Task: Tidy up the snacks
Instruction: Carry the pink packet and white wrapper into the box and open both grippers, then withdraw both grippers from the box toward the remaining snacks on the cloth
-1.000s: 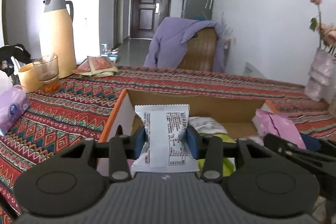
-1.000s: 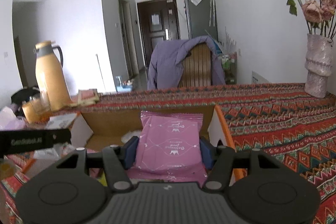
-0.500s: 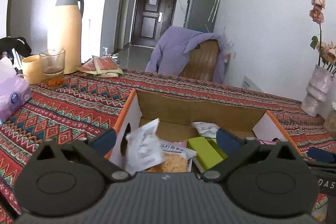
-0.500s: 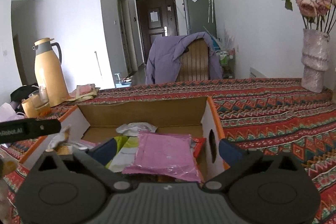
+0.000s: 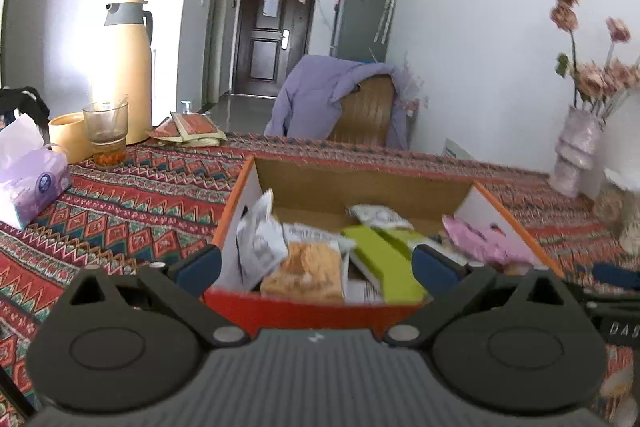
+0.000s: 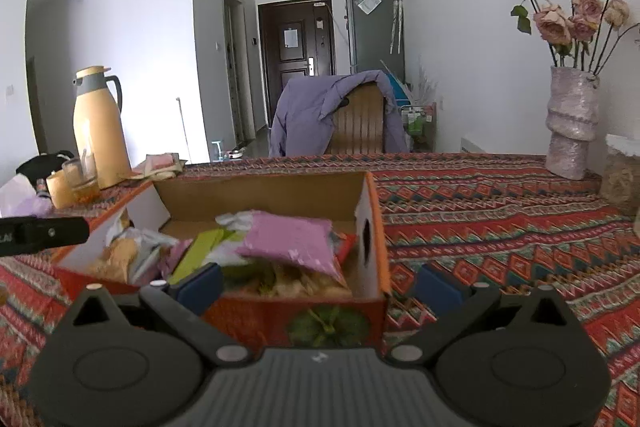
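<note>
An open orange cardboard box (image 5: pixel 316 301) (image 6: pixel 372 227) sits on the patterned tablecloth and holds several snack packets. The white printed packet (image 5: pixel 258 239) leans against the box's left wall. The pink packet (image 6: pixel 296 241) (image 5: pixel 486 241) lies on top of the pile at the right side. A green packet (image 5: pixel 380 253) lies in the middle. My left gripper (image 5: pixel 316 265) is open and empty, just in front of the box's near wall. My right gripper (image 6: pixel 320 283) is open and empty, at the box's near right corner.
A cream thermos (image 5: pixel 122 71), a glass (image 5: pixel 106 131), a cream cup (image 5: pixel 68 135) and a tissue pack (image 5: pixel 32 179) stand at the left. A vase of dried roses (image 6: pixel 570 131) stands at the right. A chair with a purple jacket (image 6: pixel 340 115) is behind the table.
Both grippers opened and let go of their packets, the white one from the left and the pink one from the right. Both packets dropped into the box. Both grippers pulled back toward me.
</note>
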Demonstrator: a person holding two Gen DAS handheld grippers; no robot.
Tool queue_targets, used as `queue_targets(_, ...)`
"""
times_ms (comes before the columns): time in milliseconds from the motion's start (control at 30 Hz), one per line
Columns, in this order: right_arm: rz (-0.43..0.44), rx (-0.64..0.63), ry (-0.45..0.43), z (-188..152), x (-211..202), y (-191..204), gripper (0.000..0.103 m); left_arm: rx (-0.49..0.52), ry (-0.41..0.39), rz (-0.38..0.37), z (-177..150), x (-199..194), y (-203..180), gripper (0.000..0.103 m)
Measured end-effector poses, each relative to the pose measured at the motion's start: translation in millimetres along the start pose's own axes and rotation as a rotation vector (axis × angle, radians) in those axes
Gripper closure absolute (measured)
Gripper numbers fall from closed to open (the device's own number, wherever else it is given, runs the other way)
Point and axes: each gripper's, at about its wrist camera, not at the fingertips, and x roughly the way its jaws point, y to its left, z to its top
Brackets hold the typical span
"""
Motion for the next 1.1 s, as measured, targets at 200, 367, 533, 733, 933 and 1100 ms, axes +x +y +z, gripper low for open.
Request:
queue_targets(200, -0.009, -0.008, 0.032, -21.7, -15.4, -6.1, 0.000, 0.017, 0.046, -0.016, -26.6, -12.9, 1.3, 0.000)
queue_targets(367, -0.005, 0.010, 0.061, -39.0, -21.1, -9.9, 0.000, 0.033, 0.056, -0.004, -48.3, -17.4, 3.7, 0.000)
queue_targets(533, -0.006, 0.031, 0.104, -52.7, -17.8, -10.7, 0.000, 0.030, 0.048, -0.004, -57.9, -16.7, 8.9, 0.000)
queue_targets(733, -0.009, 0.027, 0.117, -57.1, -18.5, -7.4, 0.000, 0.069, 0.038, -0.011, -67.2, -14.6, 3.4, 0.000)
queue_targets(933, -0.023, 0.003, 0.142, -54.1, -7.6, -0.2, 0.000, 0.075, 0.032, -0.017, -69.4, -14.6, 3.3, 0.000)
queue_targets(1100, -0.053, -0.079, 0.205, -55.6, 11.3, 13.0, 0.006, 0.074, 0.033, -0.016, -70.1, -13.5, 2.6, 0.000)
